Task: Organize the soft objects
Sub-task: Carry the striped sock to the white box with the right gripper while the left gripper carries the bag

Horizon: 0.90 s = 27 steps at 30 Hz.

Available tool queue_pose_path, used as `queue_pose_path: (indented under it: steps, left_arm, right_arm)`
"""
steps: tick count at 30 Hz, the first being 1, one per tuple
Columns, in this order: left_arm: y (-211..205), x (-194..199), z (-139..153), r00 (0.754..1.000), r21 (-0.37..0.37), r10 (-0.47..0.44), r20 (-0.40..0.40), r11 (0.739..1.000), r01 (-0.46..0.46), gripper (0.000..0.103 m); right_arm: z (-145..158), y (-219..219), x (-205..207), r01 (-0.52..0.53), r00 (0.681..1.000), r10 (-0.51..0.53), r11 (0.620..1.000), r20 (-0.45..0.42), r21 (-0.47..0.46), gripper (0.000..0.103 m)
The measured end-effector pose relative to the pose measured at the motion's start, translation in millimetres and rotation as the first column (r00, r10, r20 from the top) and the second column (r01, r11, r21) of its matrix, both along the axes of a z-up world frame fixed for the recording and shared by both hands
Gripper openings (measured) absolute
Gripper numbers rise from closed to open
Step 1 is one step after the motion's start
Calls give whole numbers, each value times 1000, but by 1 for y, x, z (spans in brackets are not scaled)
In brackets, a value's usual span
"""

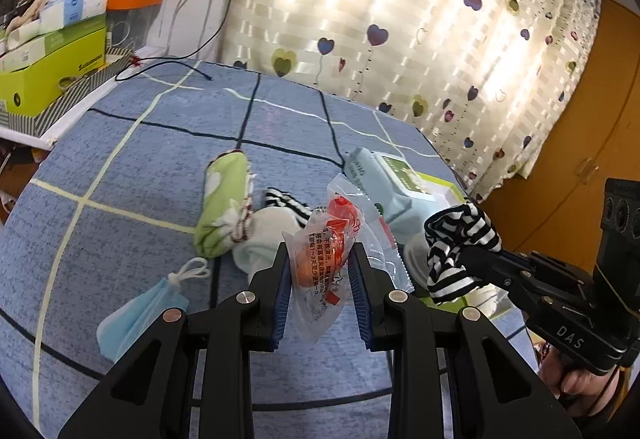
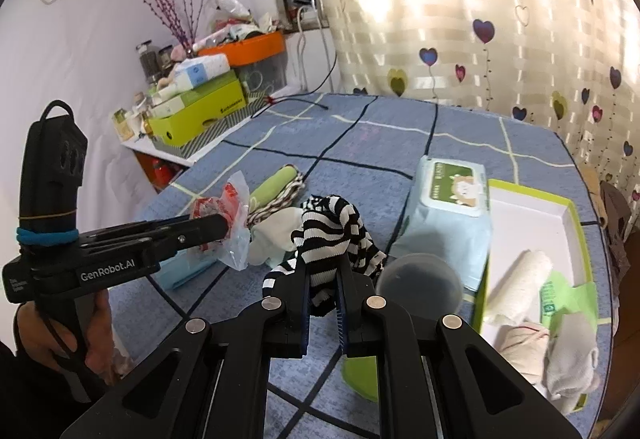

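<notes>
I have the left tongs (image 1: 320, 271) pinching a clear packet (image 1: 324, 271) with orange print, lifted off the bed (image 1: 140, 159) so it hangs free between the pads. The right tongs (image 2: 323, 303) are clamped on a striped sock (image 2: 332, 231), its loose end draped over the jaws; holding it high keeps it from dragging across the other items.

The green-rimmed tray (image 2: 576, 215) sits at the right of the bed, and it already holds a rolled white towel (image 2: 520, 279), a green pack and some pale cloths, so I judge it to be the collecting place, and both loads probably belong there. A wipes pack (image 2: 448, 207) leans against the tray's near wall, and a dark round lid (image 2: 420, 279) lies just in front of it.

On the bed there remain a green rolled cloth (image 1: 224, 207), a white sock (image 1: 264, 239) touching it, and a blue mask (image 1: 136, 319) nearer me on the left. I would carry the sock over first, since the right tongs are closest to the tray.
</notes>
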<state>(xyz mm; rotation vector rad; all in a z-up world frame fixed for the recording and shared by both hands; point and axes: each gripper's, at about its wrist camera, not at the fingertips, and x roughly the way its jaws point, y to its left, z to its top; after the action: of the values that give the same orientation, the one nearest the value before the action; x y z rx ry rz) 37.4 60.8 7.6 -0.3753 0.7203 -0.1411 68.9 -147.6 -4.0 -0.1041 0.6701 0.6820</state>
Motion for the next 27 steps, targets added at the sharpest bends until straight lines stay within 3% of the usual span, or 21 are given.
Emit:
queue_pose_path:
  steps: [27]
  left_arm:
    - [-94,19,34,988,86,-149,32,986,146,29]
  right_arm:
    - [17,-93,-13,127,990,-132,987,48,94,10]
